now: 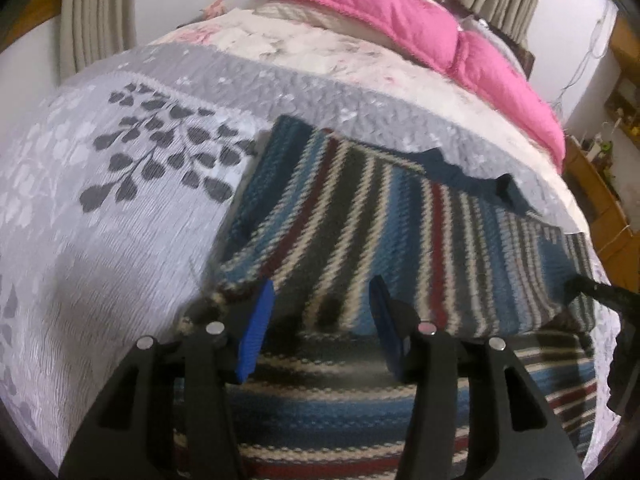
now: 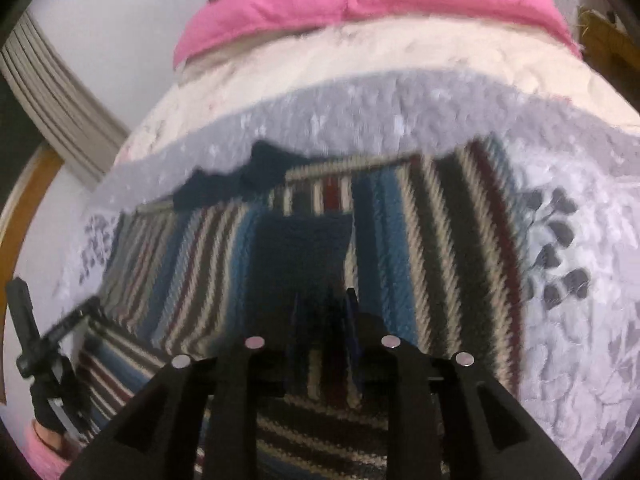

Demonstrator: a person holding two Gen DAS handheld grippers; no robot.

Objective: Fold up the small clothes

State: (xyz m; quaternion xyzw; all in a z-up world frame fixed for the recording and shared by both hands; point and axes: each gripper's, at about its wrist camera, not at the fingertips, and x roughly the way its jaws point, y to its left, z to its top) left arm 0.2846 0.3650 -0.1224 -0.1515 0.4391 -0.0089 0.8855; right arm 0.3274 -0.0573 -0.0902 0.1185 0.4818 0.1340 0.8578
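I've got the striped knit sweater (image 1: 400, 208) lying on the bed (image 1: 100, 240), my left tool (image 1: 320, 312) spread over its near hem to grab, my right tool (image 2: 324, 304) pinching that hem so the fold lifts evenly.

- You have no readable text, label, brand, number or sign in either wrist view
- The striped knit sweater (image 1: 360, 216) carries only bands of colour, with no tag or print you can read
- The bedspread (image 1: 100, 200) shows a leaf pattern and no lettering
- The shelf items at the far right of your left wrist view are too small and blurred to read
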